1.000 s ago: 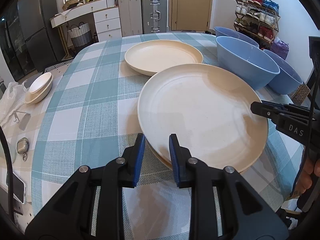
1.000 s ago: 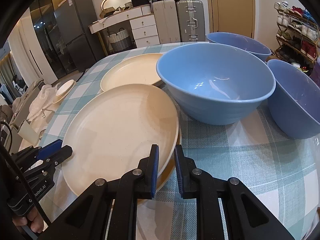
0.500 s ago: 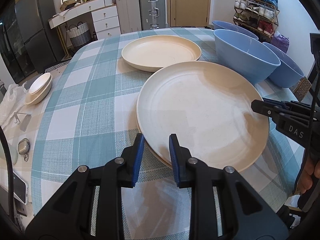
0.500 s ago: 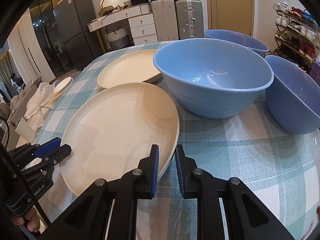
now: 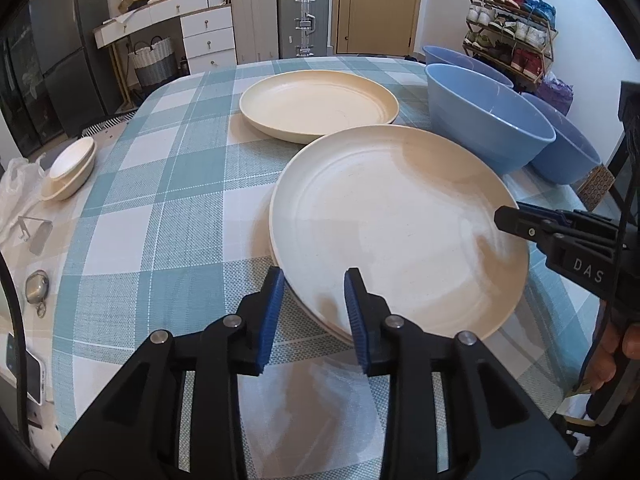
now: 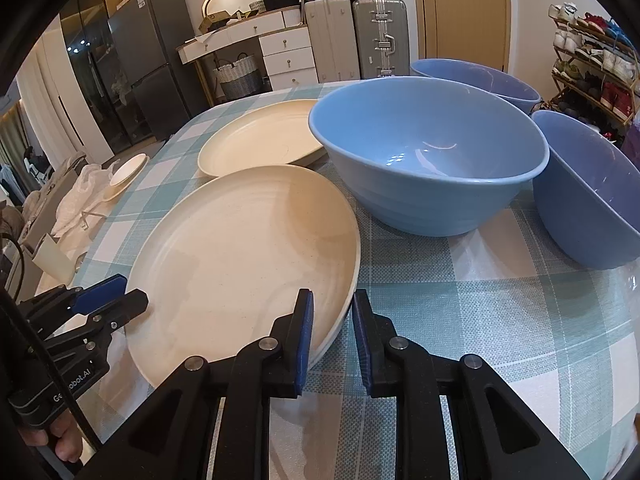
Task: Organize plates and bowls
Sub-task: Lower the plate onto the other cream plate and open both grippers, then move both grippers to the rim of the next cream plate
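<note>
Cream plate (image 5: 396, 224) — round, perhaps stacked

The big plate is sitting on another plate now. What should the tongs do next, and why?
Probably back both tongs off. The top plate already rests on the plate below, and the left tongs and right tongs are opening with its rim between them. Then the far plate can follow.

**Matt Plates, Glossy Bowls on Woven Check**

Speckled cream plates (image 5: 400, 220), matt with a faint sheen, stacked on a teal-and-white checked tablecloth (image 5: 160, 184) of coarse woven texture. Smooth, glossy blue bowls (image 6: 428, 152) at right, catching window glare. Ribbed metal suitcase (image 5: 303, 16) far behind; black hard-plastic gripper arms with blue rubbery pads (image 5: 272, 312) near.
</note>
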{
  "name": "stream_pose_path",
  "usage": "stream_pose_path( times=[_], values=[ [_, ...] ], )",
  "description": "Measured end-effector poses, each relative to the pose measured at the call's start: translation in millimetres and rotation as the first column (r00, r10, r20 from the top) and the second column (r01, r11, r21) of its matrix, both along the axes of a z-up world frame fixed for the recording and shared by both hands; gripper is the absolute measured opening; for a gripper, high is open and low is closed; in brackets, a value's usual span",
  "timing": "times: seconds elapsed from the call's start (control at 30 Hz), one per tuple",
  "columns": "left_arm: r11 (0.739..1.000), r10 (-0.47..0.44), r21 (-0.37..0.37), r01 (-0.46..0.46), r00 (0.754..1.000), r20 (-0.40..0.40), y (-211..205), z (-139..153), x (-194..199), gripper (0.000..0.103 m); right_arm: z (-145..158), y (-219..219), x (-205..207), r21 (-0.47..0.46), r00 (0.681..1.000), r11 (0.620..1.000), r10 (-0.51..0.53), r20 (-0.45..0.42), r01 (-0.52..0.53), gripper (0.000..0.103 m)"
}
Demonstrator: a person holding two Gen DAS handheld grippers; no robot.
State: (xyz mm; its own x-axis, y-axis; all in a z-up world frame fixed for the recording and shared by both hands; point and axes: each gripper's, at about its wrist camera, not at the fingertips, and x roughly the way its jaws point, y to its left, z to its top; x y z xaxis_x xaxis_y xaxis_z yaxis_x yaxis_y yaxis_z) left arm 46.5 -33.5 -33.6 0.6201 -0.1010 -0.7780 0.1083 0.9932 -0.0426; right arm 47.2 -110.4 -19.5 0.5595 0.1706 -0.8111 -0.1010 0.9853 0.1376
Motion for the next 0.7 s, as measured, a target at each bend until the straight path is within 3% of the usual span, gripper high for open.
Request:
stream_pose_path(
  times=[0.07, 0.13, 0.27, 0.33, 0.47, 0.53, 0.6, 0.7],
  values=[
    [1.000, 0.008, -0.021, -0.008, 1.000, -0.001, 4, 2, 0, 0.037, 3, -2, 0, 0.021, 1.000, 1.000, 0.008, 0.005, -0.008, 0.028],
    [0.999, 0.015, -0.034, -0.015, 1.000, 0.014, 7, 6, -2, 0.045, 7, -3, -2, 0.043, 1.000, 0.999, 0.018, 0.015, -0.018, 0.047],
    [0.998, 0.033, -0.064, -0.029, 0.998, 0.054, 16, 20, -7, 0.073, 24, -7, -7, 0.076, 0.997, 0.996, 0.039, 0.068, -0.044, 0.069],
    [0.996, 0.045, -0.079, -0.040, 0.997, 0.068, 21, 28, -9, 0.075, 31, -7, -8, 0.089, 0.994, 0.994, 0.055, 0.090, -0.063, 0.080],
    [0.993, 0.072, -0.103, -0.062, 0.994, 0.088, 34, 42, -12, 0.078, 45, -5, -10, 0.093, 0.988, 0.991, 0.088, 0.124, -0.100, 0.088],
    [0.990, 0.083, -0.120, -0.070, 0.991, 0.102, 40, 49, -14, 0.084, 52, -3, -10, 0.081, 0.985, 0.991, 0.097, 0.140, -0.109, 0.098],
    [0.987, 0.102, -0.135, -0.087, 0.988, 0.115, 46, 56, -15, 0.101, 59, -1, -8, 0.076, 0.981, 0.990, 0.110, 0.159, -0.123, 0.100],
    [0.984, 0.120, -0.150, -0.100, 0.985, 0.127, 53, 67, -15, 0.101, 73, -2, -6, 0.075, 0.977, 0.988, 0.122, 0.176, -0.137, 0.102]
  ],
)
